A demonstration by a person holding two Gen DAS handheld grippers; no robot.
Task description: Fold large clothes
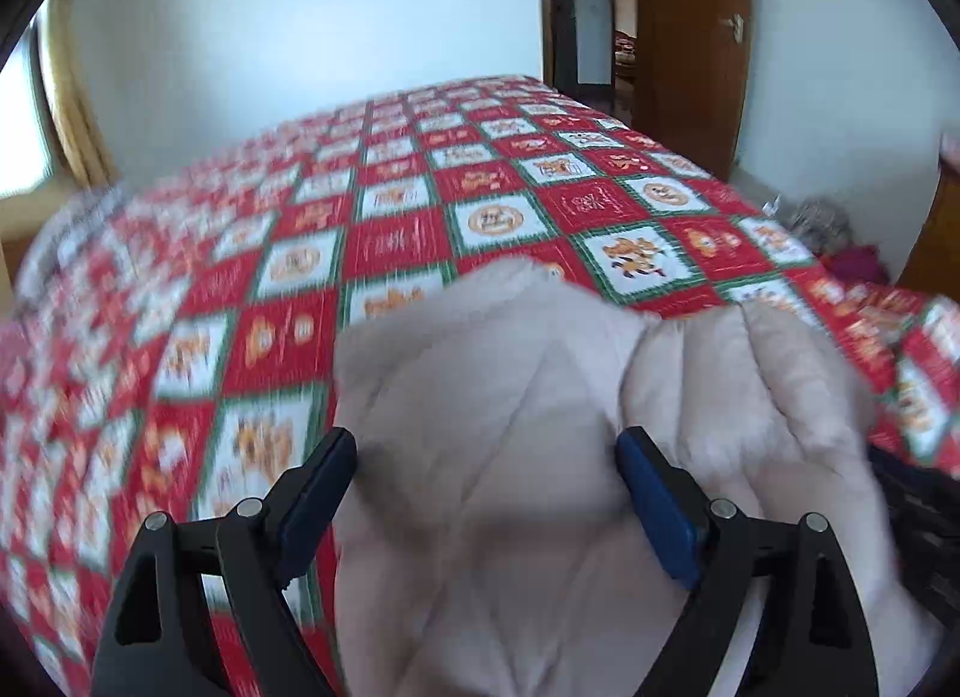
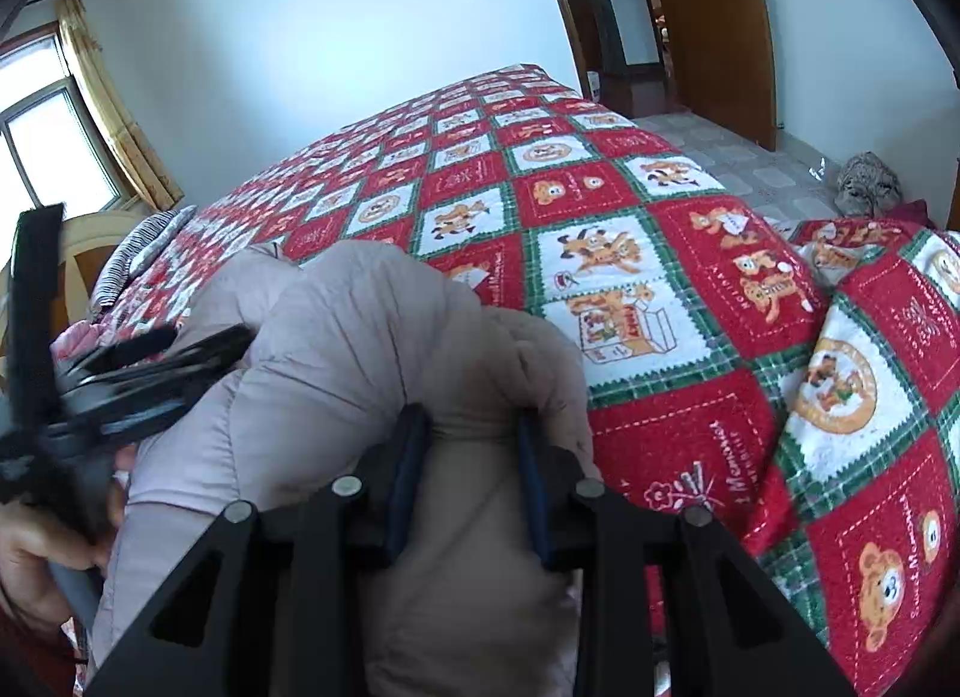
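A bulky pale pink quilted jacket (image 1: 540, 427) lies bunched on the bed's near edge; it also shows in the right wrist view (image 2: 360, 337). My left gripper (image 1: 486, 451) has its jaws wide apart, with the jacket's padding between and under the blue pads; the view is blurred. My right gripper (image 2: 474, 427) is closed on a thick fold of the jacket between its pads. The left gripper (image 2: 138, 391) and the hand holding it show at the left of the right wrist view, beside the jacket.
A bed with a red, white and green patchwork quilt (image 2: 630, 205) fills the room's middle. A striped pillow (image 2: 138, 253) lies at its far left. A window with yellow curtain (image 2: 108, 96) is left, a wooden door (image 2: 720, 18) right. A grey bundle (image 2: 864, 187) sits on the floor.
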